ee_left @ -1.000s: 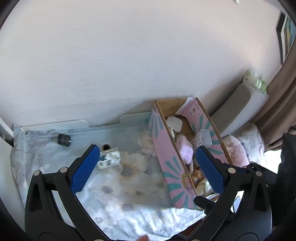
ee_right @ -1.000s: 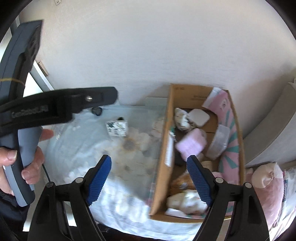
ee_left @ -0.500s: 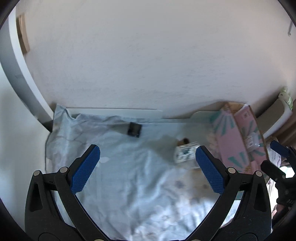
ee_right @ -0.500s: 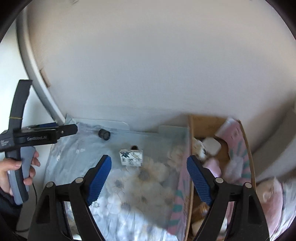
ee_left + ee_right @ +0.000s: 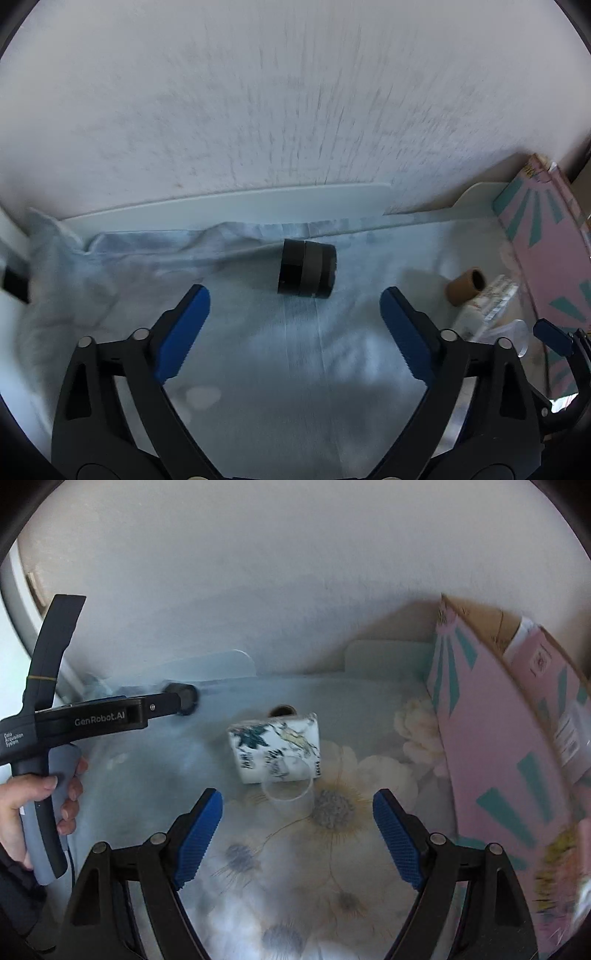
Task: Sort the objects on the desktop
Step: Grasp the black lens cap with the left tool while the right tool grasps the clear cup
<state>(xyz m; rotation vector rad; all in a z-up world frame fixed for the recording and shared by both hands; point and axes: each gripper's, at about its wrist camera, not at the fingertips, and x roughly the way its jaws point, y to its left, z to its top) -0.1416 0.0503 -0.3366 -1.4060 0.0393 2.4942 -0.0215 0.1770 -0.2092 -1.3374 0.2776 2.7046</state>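
A black and grey cylinder lies on its side on the pale floral cloth, just ahead of my open, empty left gripper. It also shows in the right wrist view, at the tip of the left tool. A floral-print mug with a clear handle lies on its side ahead of my open, empty right gripper. A small brown tube lies behind the mug. The pink and teal cardboard box stands at the right.
A white wall rises right behind the table. A low white rail runs along the table's back edge. A hand holds the left tool at the left of the right wrist view.
Both grippers have dropped and moved forward toward the table. The left one swung left from the box to face the black cylinder. The right one closed in on the mug.
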